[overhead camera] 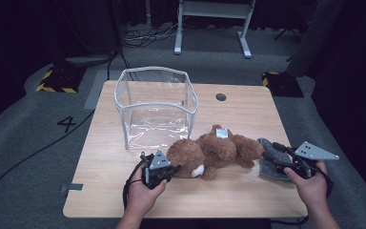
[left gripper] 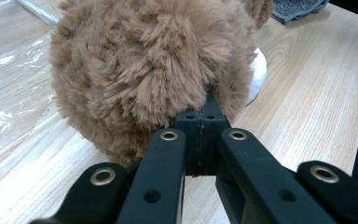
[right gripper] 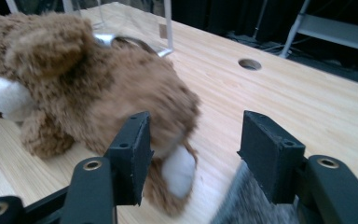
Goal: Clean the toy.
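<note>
Now the left gripper [overhead camera: 174, 168] is clamped on the fur of the brown teddy bear's [overhead camera: 217, 150] head, jaws pressed together. Farther right, the right gripper [overhead camera: 279, 155] has its jaws apart beside the bear's foot, over a grey cloth [overhead camera: 269, 167]. Behind the bear on the wooden table [overhead camera: 248, 112] stands a clear plastic bag [overhead camera: 155, 107]

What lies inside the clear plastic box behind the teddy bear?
Nothing shows inside the clear plastic box; its crinkled bottom and the table show through. The teddy bear covers its near corner.
</note>
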The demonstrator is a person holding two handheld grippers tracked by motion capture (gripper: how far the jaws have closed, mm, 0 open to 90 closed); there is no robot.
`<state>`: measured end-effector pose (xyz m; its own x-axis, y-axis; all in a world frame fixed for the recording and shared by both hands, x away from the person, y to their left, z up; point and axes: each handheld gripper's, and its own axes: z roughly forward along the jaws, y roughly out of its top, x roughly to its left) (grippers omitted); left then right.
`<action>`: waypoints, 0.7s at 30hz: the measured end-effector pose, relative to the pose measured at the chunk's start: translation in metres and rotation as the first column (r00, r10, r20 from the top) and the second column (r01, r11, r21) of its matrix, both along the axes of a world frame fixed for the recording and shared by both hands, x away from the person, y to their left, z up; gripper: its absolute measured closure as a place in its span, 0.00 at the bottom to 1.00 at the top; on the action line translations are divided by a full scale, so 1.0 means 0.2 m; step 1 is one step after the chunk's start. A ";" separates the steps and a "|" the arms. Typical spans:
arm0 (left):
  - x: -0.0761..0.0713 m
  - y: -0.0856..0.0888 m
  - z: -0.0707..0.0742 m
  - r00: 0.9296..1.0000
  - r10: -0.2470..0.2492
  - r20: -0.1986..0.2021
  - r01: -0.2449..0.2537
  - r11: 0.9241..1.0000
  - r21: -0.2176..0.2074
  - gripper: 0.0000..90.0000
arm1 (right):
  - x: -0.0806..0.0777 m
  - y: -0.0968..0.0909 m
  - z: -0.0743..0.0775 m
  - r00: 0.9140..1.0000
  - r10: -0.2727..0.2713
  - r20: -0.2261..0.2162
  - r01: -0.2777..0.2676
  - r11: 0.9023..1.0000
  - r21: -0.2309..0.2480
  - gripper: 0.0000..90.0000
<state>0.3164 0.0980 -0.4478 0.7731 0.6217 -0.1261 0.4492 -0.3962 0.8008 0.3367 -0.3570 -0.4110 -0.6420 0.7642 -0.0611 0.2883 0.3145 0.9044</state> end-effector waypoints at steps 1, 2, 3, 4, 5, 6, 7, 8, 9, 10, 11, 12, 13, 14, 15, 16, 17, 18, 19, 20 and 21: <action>0.00 0.00 0.00 1.000 0.000 0.000 0.000 1.000 -0.001 1.00 | 0.00 -0.02 -0.02 1.000 -0.007 -0.010 0.007 1.000 -0.004 0.49; 0.00 0.00 0.00 1.000 0.002 0.001 -0.002 1.000 -0.004 1.00 | 0.00 -0.04 -0.04 0.999 -0.020 -0.026 0.020 1.000 -0.018 0.47; 0.00 0.00 0.00 1.000 0.000 0.003 0.000 1.000 -0.005 1.00 | 0.00 -0.06 -0.06 0.998 -0.043 -0.046 0.041 0.998 -0.046 0.44; 0.00 0.00 0.00 1.000 0.002 0.003 -0.002 1.000 -0.002 1.00 | 0.01 -0.07 -0.09 0.995 -0.069 -0.067 0.063 0.994 -0.083 0.42; 0.01 0.00 0.00 1.000 0.001 0.002 -0.001 1.000 -0.004 1.00 | 0.03 -0.09 -0.12 0.993 -0.088 -0.082 0.080 0.991 -0.106 0.41; 0.01 0.00 -0.01 1.000 0.000 0.002 0.000 1.000 -0.004 1.00 | 0.05 -0.11 -0.15 0.990 -0.109 -0.094 0.098 0.988 -0.115 0.41; 0.01 0.00 -0.01 1.000 -0.001 0.002 0.001 1.000 -0.006 1.00 | 0.07 -0.13 -0.18 0.986 -0.126 -0.107 0.112 0.986 -0.127 0.41; 0.01 0.00 -0.01 1.000 -0.003 0.001 0.003 1.000 -0.006 1.00 | 0.09 -0.15 -0.20 0.982 -0.142 -0.122 0.124 0.982 -0.140 0.41; 0.00 0.00 -0.01 1.000 -0.005 -0.002 0.005 1.000 -0.007 1.00 | 0.10 -0.16 -0.23 0.979 -0.153 -0.137 0.131 0.979 -0.155 0.40; 0.00 0.00 -0.01 1.000 -0.006 -0.003 0.006 1.000 -0.008 1.00 | 0.12 -0.16 -0.25 0.974 -0.165 -0.154 0.138 0.975 -0.174 0.40; 0.00 0.00 -0.01 1.000 -0.007 -0.004 0.007 1.000 -0.010 1.00 | 0.14 -0.17 -0.27 0.969 -0.181 -0.170 0.147 0.969 -0.199 0.40; 0.00 0.00 -0.01 1.000 -0.010 -0.007 0.010 1.000 -0.010 1.00 | 0.15 -0.17 -0.29 0.965 -0.189 -0.179 0.147 0.963 -0.225 0.40; 0.00 0.00 -0.01 1.000 -0.011 -0.010 0.011 1.000 -0.014 1.00 | 0.16 -0.17 -0.31 0.961 -0.200 -0.189 0.153 0.959 -0.239 0.40; 0.00 0.00 -0.01 1.000 -0.011 -0.011 0.011 1.000 -0.016 1.00 | 0.17 -0.17 -0.32 0.958 -0.205 -0.201 0.152 0.956 -0.250 0.44; 0.00 0.00 -0.01 1.000 -0.012 -0.011 0.012 1.000 -0.017 1.00 | 0.18 -0.17 -0.34 0.954 -0.203 -0.223 0.144 0.956 -0.254 0.54; 0.00 0.00 -0.01 1.000 -0.015 -0.010 0.015 1.000 -0.014 1.00 | 0.18 -0.17 -0.34 0.951 -0.189 -0.246 0.124 0.958 -0.258 0.61; 0.00 0.00 -0.01 1.000 -0.016 -0.010 0.016 1.000 -0.012 1.00 | 0.18 -0.18 -0.35 0.950 -0.183 -0.252 0.114 0.957 -0.266 0.69; 0.00 0.00 -0.01 1.000 -0.017 -0.011 0.017 1.000 -0.013 1.00 | 0.17 -0.18 -0.34 0.950 -0.180 -0.254 0.106 0.955 -0.278 0.80; 0.00 0.00 -0.01 1.000 -0.017 -0.011 0.017 1.000 -0.013 1.00 | 0.17 -0.18 -0.34 0.948 -0.177 -0.266 0.100 0.955 -0.278 0.84; 0.00 0.00 -0.01 1.000 -0.018 -0.012 0.018 1.000 -0.015 1.00 | 0.16 -0.18 -0.32 0.947 -0.173 -0.271 0.099 0.959 -0.266 0.86; 0.00 0.00 -0.01 1.000 -0.019 -0.013 0.018 1.000 -0.017 1.00 | 0.15 -0.18 -0.31 0.949 -0.167 -0.267 0.099 0.963 -0.250 0.87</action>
